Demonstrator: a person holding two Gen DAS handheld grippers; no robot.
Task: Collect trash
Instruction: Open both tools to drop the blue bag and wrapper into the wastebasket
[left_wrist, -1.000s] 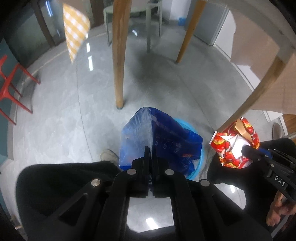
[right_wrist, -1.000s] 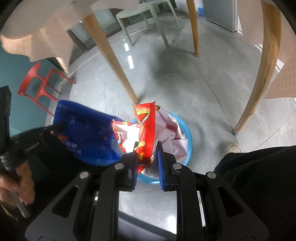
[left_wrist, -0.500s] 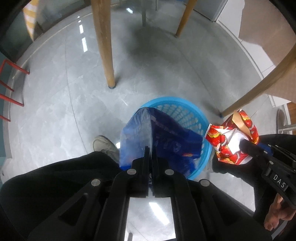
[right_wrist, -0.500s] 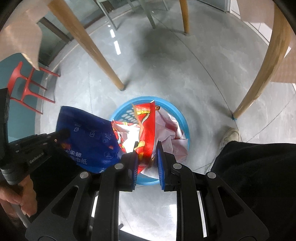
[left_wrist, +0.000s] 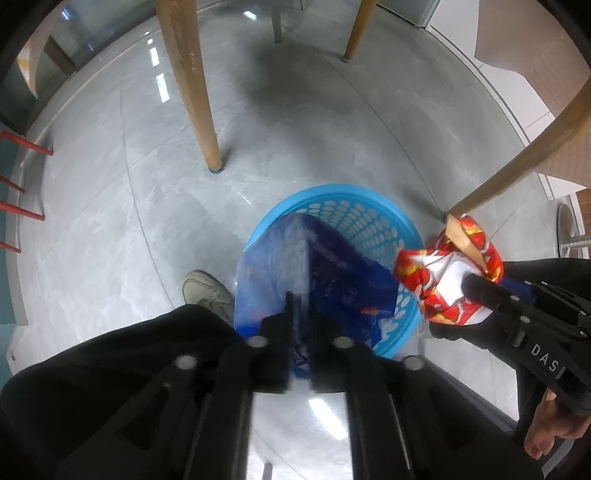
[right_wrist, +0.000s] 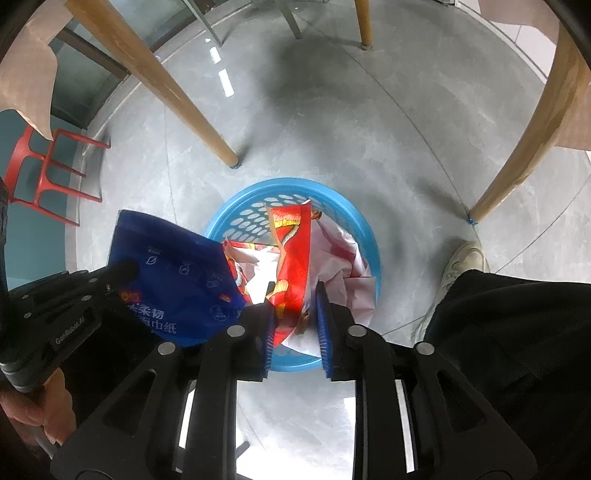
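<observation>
A round blue plastic basket (left_wrist: 332, 190) stands on the grey floor right below both grippers. My left gripper (left_wrist: 301, 299) points straight down over the basket's near rim. Its jaws are opening, and a thin blue tissue-pack bag (left_wrist: 332, 280) still hangs between them with a gap showing at the pads. My right gripper (right_wrist: 294, 295) has a crumpled red and white snack wrapper (right_wrist: 291, 251) between its blue pads. Those jaws are opening slightly, and the wrapper still fills the gap. The wrapper hangs over the basket (right_wrist: 288, 182), beside the blue bag (right_wrist: 173, 269).
Wooden table legs (left_wrist: 195, 92) (left_wrist: 517, 166) stand close around the basket. A person's black trouser legs and pale shoes (left_wrist: 203, 291) (right_wrist: 461, 262) flank it. A red chair (right_wrist: 40, 166) is off to the left. A hand (left_wrist: 550, 428) holds the right gripper's handle.
Both grippers have come down toward the basket, which now shows whole. The left jaws, tight together before, have parted a little. The right jaws stand slightly wider.
</observation>
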